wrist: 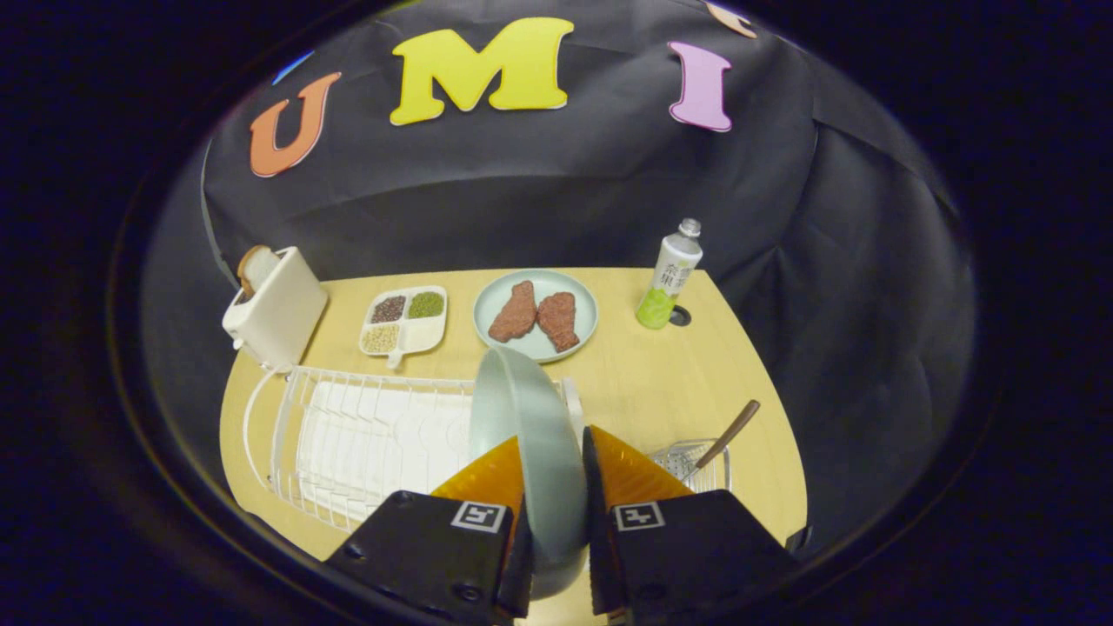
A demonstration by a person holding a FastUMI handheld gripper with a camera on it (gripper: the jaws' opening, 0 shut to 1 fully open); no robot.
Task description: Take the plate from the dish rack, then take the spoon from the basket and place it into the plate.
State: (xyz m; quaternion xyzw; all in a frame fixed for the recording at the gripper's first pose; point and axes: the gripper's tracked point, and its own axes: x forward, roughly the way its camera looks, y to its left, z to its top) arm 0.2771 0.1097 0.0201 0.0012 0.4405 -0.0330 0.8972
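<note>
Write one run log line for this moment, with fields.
step: take plate | gripper: shut on plate, held on edge | dish rack: beside plate | spoon: in basket | next: probably set plate down

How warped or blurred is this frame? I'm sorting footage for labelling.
Gripper view: fisheye bends the table edges and dish rack wires; the plate between the gripper fingers looks stretched but sharp; lighting is even, with no strong glare; the spoon and bottle stay legible.
</note>
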